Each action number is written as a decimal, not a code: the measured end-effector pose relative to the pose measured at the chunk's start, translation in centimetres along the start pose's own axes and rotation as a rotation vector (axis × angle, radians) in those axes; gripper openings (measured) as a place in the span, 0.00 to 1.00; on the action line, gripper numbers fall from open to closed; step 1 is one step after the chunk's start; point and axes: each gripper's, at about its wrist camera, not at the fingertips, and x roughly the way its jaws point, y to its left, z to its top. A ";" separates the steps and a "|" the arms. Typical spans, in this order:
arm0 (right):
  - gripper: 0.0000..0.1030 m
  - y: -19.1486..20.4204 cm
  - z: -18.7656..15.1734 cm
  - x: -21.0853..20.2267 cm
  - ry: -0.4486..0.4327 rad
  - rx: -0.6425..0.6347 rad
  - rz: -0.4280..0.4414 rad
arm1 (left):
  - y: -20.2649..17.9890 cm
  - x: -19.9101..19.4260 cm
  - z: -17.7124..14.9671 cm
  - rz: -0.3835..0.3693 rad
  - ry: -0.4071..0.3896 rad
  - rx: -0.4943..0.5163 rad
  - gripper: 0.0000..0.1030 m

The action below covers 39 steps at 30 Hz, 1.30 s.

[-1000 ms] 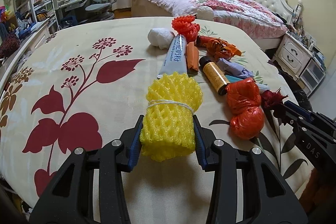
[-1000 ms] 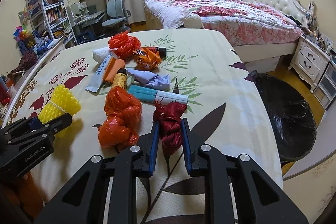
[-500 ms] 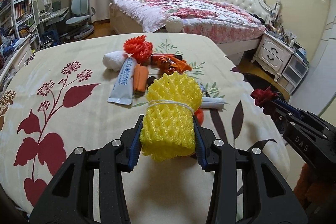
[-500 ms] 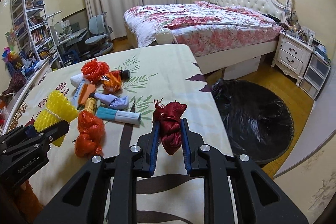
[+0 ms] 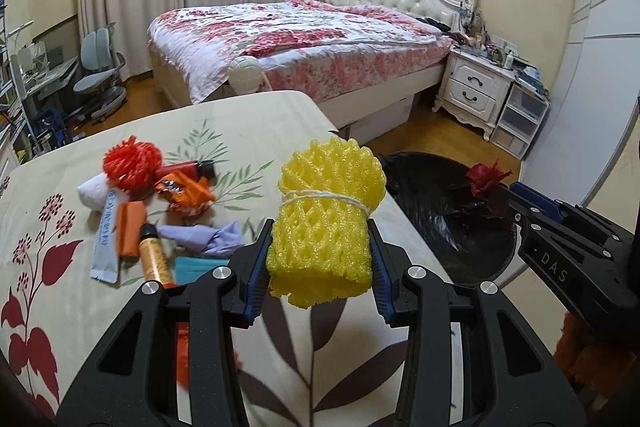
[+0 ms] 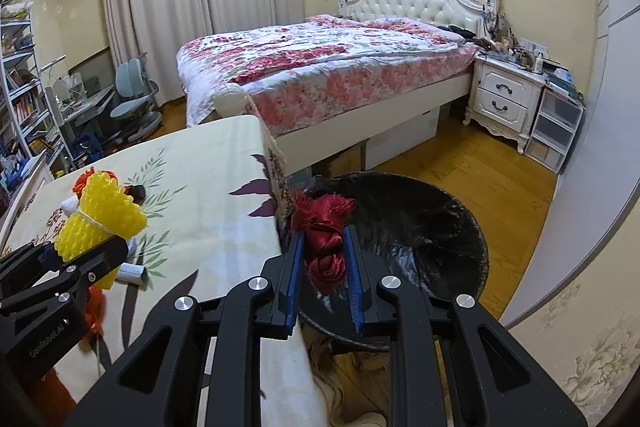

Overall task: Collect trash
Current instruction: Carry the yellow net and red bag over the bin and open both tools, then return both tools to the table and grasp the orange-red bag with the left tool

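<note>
My left gripper (image 5: 322, 247) is shut on a yellow foam net roll (image 5: 326, 215) tied with white string, held above the table's right part. It also shows in the right wrist view (image 6: 100, 223). My right gripper (image 6: 322, 259) is shut on a dark red cloth bundle (image 6: 324, 239), held over the near rim of the black-lined trash bin (image 6: 432, 239) on the floor. The bin also shows in the left wrist view (image 5: 440, 223), right of the table. Other trash lies on the table (image 5: 240, 131): an orange net ball (image 5: 130, 167), an orange wrapper (image 5: 184, 193), a tube (image 5: 106, 239), a small bottle (image 5: 154, 255).
A lilac crumpled piece (image 5: 208, 237) and a white roll (image 5: 92, 189) also lie on the table. Beyond are a bed (image 6: 328, 67), a white nightstand (image 6: 504, 99), a plastic drawer unit (image 6: 556, 131), desk chairs (image 6: 132, 99) and shelves (image 6: 20, 87). The floor is wood.
Both grippers have swung right with their loads. The red bundle has gone from above the table to over the bin's rim; the yellow roll has moved toward the table's right edge.
</note>
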 end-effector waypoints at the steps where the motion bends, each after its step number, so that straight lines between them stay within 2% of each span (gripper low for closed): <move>1: 0.20 -0.5 0.1 0.3 0.001 0.003 -0.009 | -0.6 0.5 0.3 -0.007 0.003 0.006 0.40; 8: 0.20 -3.4 0.4 2.6 0.020 0.026 -0.048 | -4.6 4.7 2.2 -0.030 0.026 0.057 0.40; 16: 0.20 -5.5 0.1 5.1 0.048 0.063 -0.058 | -7.3 9.3 2.2 -0.022 0.081 0.100 0.41; 26: 0.21 -7.3 0.3 6.8 0.075 0.108 -0.049 | -9.1 12.1 1.8 0.002 0.127 0.129 0.41; 28: 0.22 -7.6 0.4 7.1 0.084 0.116 -0.048 | -9.0 12.4 1.9 0.006 0.130 0.126 0.45; 30: 0.30 -7.9 0.4 7.2 0.086 0.126 -0.061 | -8.8 12.5 2.0 0.012 0.133 0.122 0.56; 33: 0.43 -8.1 0.3 7.0 0.078 0.139 -0.076 | -8.6 12.5 2.1 0.012 0.133 0.114 0.63; 35: 0.46 -8.2 0.3 6.8 0.072 0.137 -0.090 | -8.5 12.2 2.1 0.015 0.126 0.111 0.73; 39: 0.56 -8.3 0.4 6.3 0.061 0.137 -0.112 | -8.5 11.9 2.2 0.009 0.122 0.110 0.77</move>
